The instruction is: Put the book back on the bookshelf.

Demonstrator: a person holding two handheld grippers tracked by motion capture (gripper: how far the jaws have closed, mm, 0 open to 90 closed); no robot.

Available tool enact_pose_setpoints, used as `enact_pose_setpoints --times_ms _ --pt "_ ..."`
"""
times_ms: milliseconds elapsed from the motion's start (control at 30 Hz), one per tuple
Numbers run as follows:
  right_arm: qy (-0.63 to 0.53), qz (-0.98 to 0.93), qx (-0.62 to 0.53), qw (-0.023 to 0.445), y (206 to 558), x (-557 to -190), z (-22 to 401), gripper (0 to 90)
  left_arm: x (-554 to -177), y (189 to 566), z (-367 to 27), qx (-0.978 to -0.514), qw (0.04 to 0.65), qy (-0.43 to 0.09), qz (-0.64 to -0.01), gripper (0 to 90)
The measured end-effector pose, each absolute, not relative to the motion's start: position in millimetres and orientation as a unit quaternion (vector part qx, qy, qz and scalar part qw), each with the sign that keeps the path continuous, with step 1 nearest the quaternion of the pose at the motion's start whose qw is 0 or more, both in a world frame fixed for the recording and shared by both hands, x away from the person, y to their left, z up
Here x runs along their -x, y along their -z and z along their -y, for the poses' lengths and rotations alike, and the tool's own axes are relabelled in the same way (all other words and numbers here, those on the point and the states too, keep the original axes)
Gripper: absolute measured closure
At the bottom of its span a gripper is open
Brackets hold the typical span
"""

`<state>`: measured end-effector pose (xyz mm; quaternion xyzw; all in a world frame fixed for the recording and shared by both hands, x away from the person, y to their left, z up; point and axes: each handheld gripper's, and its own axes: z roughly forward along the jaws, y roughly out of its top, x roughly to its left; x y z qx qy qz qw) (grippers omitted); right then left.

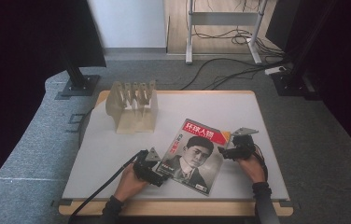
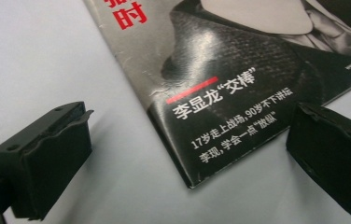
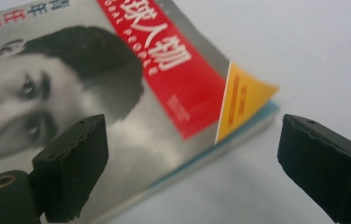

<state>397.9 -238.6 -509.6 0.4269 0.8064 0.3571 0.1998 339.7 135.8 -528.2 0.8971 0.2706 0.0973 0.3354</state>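
Note:
A magazine (image 1: 193, 154) with a black-and-white portrait and a red title band lies askew on the white table (image 1: 117, 149). My left gripper (image 1: 163, 171) sits at the magazine's near-left corner, open. In the left gripper view that corner (image 2: 190, 179) lies flat on the table between the wide-apart jaws, untouched. My right gripper (image 1: 225, 150) is at the magazine's right edge near the red and yellow corner, open. In the right gripper view the yellow corner (image 3: 246, 100) curls up slightly between the jaws; neither pad (image 3: 73, 163) presses on it.
A beige slotted rack (image 1: 132, 107) stands at the table's back left. Beyond the table are a dark monitor stand (image 1: 78, 79), desk legs and cables (image 1: 239, 65) on grey carpet. The table's wooden front edge (image 1: 173, 207) runs just below my hands.

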Motion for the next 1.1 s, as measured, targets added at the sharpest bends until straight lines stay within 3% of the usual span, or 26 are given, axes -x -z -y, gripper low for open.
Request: enact_pose_setpoints --times_ms 233,533,867,1100 --pt "-0.343 -0.821 -0.412 0.197 508 -431 228 7.4 -339 528 -136 -0.898 0.334 -0.099 -0.268 0.0" --pt "-0.343 -0.838 -0.398 0.147 526 -465 209 6.9 -335 528 -133 -0.898 0.341 -0.097 -0.262 4.2" --pt "-0.360 -0.832 -0.397 0.139 529 -456 209 9.4 -324 527 -126 -0.901 0.348 -0.073 -0.248 4.1" --pt "-0.363 -0.833 -0.393 0.140 530 -444 210 9.6 -310 526 -122 -0.908 0.333 -0.085 -0.239 3.5"
